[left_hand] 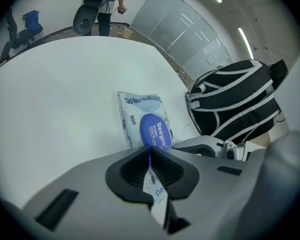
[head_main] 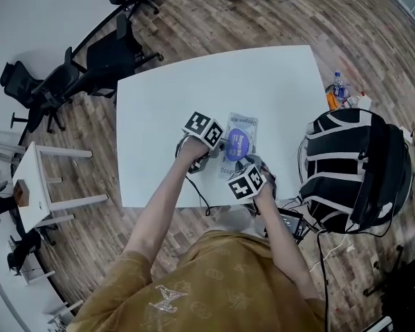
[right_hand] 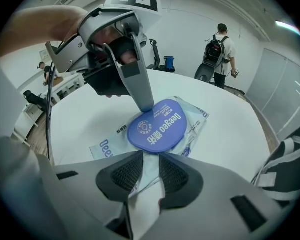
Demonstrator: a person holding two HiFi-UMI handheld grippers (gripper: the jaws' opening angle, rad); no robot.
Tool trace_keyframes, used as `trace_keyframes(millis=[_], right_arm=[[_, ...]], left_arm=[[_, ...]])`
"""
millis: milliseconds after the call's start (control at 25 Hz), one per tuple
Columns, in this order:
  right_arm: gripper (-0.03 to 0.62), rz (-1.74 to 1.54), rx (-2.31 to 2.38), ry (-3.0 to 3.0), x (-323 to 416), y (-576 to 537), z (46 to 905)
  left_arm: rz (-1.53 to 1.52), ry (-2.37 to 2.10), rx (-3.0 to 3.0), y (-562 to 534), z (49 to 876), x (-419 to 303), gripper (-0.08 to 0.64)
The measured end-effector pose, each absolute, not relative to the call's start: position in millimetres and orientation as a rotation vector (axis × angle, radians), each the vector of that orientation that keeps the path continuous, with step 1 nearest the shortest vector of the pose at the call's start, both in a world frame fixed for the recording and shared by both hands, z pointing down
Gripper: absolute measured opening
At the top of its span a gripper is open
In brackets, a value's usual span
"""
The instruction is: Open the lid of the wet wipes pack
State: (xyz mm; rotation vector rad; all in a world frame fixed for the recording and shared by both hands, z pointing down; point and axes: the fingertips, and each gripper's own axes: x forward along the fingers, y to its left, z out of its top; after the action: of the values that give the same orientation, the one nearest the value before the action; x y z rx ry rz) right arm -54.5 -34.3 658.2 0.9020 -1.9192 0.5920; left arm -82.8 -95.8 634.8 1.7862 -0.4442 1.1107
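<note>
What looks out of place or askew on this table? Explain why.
Nothing is spilled or damaged. Only the wet wipes pack looks odd: its near end is bunched up in the right gripper instead of lying flat, while the left gripper pinches the edge of the blue lid.

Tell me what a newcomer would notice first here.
The blue lid of the wet wipes pack, flat on the white table, stands out. The left gripper pinches the lid's edge while the right gripper clamps the pack's near end. A black backpack stands off the table's right edge.
</note>
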Motion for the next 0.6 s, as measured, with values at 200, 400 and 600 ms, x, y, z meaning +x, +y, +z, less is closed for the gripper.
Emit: trace_keyframes(millis=[200,400,600], right_arm=[[0.089,0.599,0.919,-1.923,-54.5,-34.1,658.0],[0.089,0.602,0.922,-1.923,-53.5,-35.2,658.6],[0.089,0.607,0.925,-1.927,-52.9,-34.2,658.8]], left_arm=[[1.140,-0.461,1.809,-95.5,632.0,-82.2,0.020],[1.142,-0.472,1.820,-95.0,629.0,-80.9,0.020],[1.151,-0.474,1.832,-92.9,625.6,-79.4,0.020]])
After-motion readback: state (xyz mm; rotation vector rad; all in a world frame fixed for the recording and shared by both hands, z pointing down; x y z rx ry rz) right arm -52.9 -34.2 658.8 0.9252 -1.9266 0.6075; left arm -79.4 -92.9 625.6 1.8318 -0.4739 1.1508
